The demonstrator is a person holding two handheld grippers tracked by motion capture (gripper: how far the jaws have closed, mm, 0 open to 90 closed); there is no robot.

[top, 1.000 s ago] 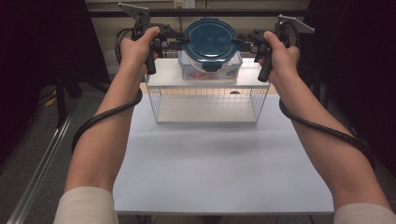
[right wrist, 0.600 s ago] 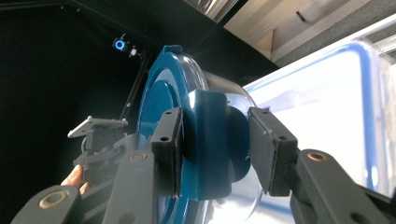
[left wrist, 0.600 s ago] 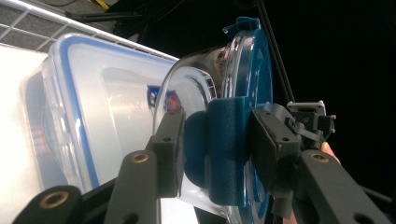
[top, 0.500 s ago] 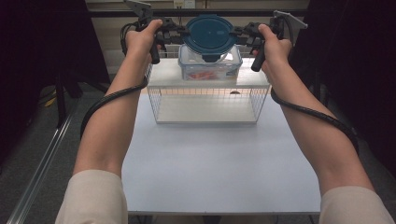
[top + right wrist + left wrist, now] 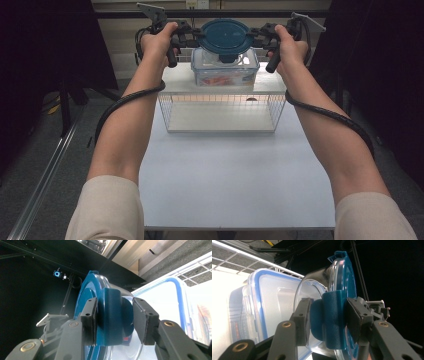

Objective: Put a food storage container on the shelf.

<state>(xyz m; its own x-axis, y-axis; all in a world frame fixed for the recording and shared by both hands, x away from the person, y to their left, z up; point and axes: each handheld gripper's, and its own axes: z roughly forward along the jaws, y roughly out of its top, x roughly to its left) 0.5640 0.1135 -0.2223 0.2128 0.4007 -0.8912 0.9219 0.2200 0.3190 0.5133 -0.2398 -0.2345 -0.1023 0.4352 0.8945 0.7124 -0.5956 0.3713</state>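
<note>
Above the wire rack (image 5: 221, 107) at the far end of the white bench (image 5: 235, 175), a round clear container with a blue lid (image 5: 226, 36) hangs between both tongs, just over a rectangular blue-rimmed box (image 5: 225, 72) on the rack's top. Left tongs (image 5: 192, 37) and right tongs (image 5: 260, 36) each clamp a blue side latch of the round container (image 5: 332, 320) (image 5: 112, 317).

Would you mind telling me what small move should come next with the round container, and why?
Probably lower it gently. Both claws, left and right, clamp the round container's blue latches, and it hangs just above the rectangular box on the wire rack.
</note>
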